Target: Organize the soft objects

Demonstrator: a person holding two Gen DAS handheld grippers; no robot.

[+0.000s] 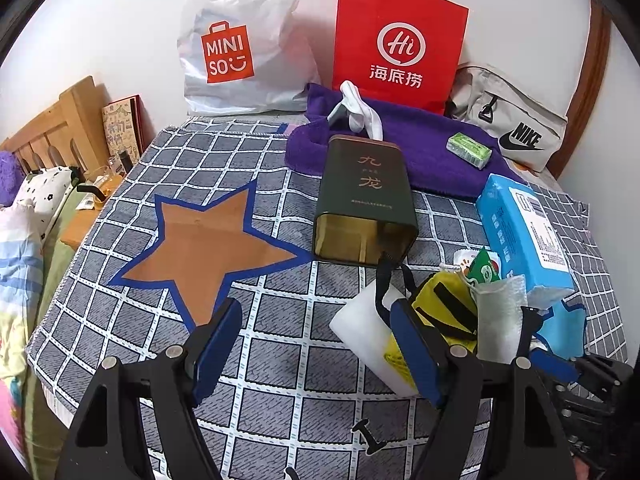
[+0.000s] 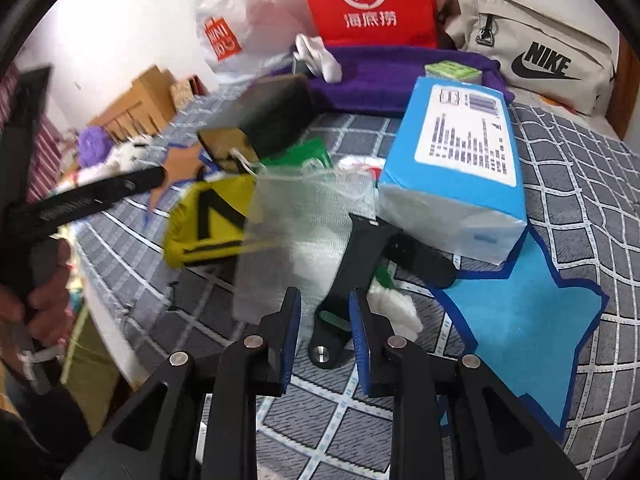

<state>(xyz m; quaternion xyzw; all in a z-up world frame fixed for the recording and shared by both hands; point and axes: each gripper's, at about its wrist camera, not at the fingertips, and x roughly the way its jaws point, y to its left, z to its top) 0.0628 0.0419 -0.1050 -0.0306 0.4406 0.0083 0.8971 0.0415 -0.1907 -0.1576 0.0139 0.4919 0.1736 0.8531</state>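
Observation:
In the right wrist view a black watch strap [image 2: 352,264] lies on the checked bedcover [image 2: 320,412]. Its near end reaches in between the blue pads of my right gripper [image 2: 325,312]. Gaps show beside the strap, so the narrow jaws are open on it. A white mesh bag [image 2: 304,196], a yellow pouch [image 2: 208,220] and a blue tissue pack [image 2: 460,160] lie just beyond. My left gripper [image 1: 316,344] stands wide open over the cover. A white foam block [image 1: 360,328] and the yellow pouch [image 1: 444,304] lie by its right finger.
A green tin [image 1: 364,196] lies on its side mid-bed, with a brown star patch [image 1: 212,248] to its left. Behind are a purple towel [image 1: 420,148] with a white sock [image 1: 360,108] and a small green pack [image 1: 468,150], two shopping bags and a grey Nike bag [image 1: 516,128].

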